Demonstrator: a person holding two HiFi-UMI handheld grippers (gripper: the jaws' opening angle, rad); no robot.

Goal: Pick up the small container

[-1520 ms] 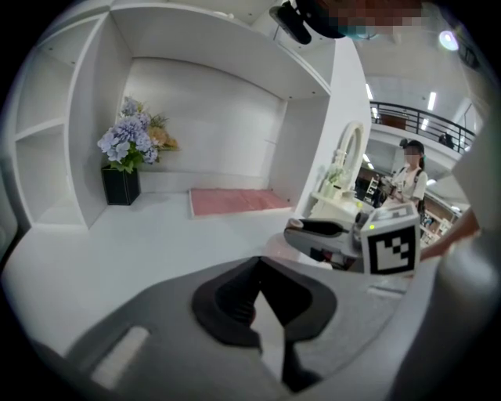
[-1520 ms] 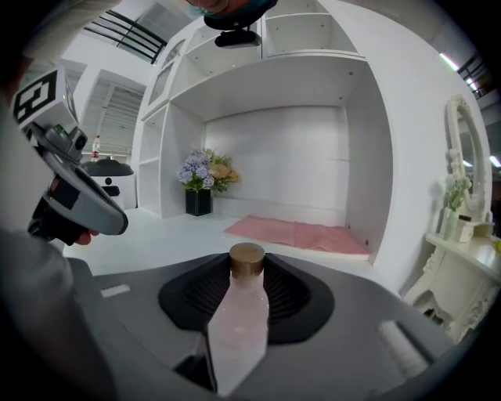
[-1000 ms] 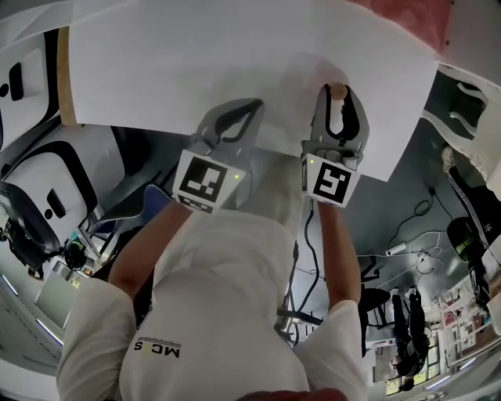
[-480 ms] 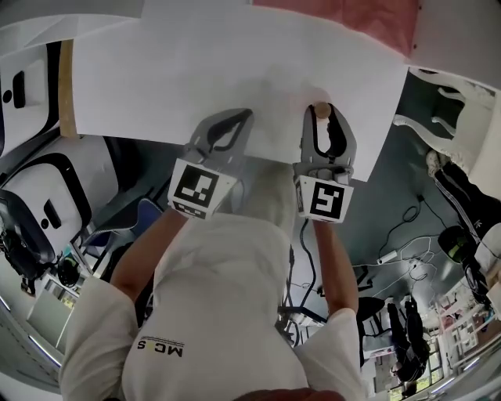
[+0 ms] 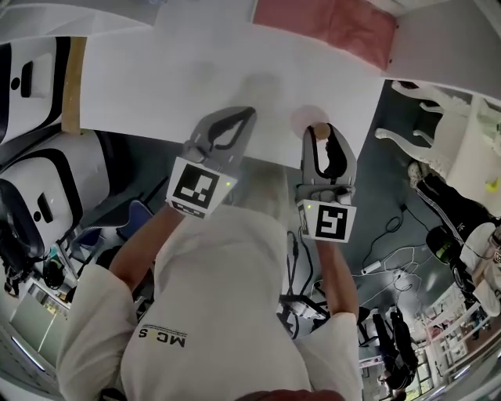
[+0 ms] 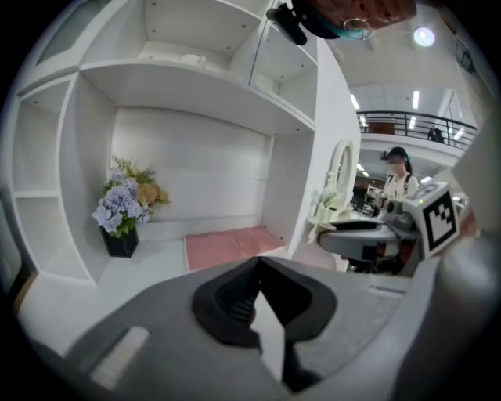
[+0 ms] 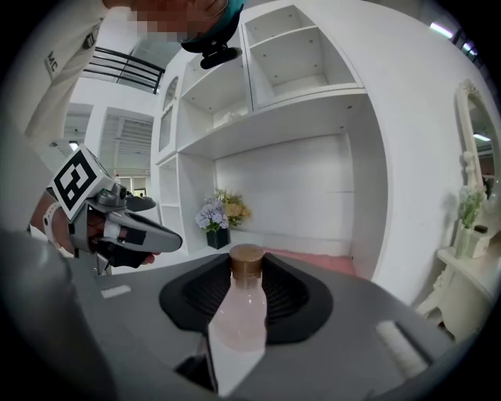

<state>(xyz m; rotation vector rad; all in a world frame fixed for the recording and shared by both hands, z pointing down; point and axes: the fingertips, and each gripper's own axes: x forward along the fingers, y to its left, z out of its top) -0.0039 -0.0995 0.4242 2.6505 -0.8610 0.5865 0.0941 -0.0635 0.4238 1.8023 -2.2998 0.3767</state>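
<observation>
The right claw (image 5: 321,138) is seen clamped on the small pale-pink translucent container with a brown round cap (image 5: 319,127). In the right gripper view the container (image 7: 239,313) is held upright between the two dark ribbed pads, and the cap is seen just above the claw's tips (image 7: 246,270). The jaws are pressed against its sides and kept apart by its width.

In the head view the container is placed over the near edge of the white worktop (image 5: 196,70), towards its right end. A faint pinkish patch is seen on the worktop just beside it. Whether the base is touching the surface cannot be told.

The left claw (image 5: 241,116) is held just to the left of the right one, also over the near edge. In the left gripper view its tips (image 6: 258,262) are brought together and nothing is seen between them. The square-marker cubes (image 5: 196,188) are turned up towards the head camera.

Further back, a flat pink rectangular mat (image 5: 329,23) is laid on the worktop, well apart from both claws. In the left gripper view the mat (image 6: 227,247) is seen inside a white shelf alcove, with a bunch of blue and yellow flowers (image 6: 125,204) in a black square pot (image 6: 121,243) stood to its left near the back wall. The same flowers (image 7: 221,213) are picked out behind the container's cap in the right gripper view.
</observation>
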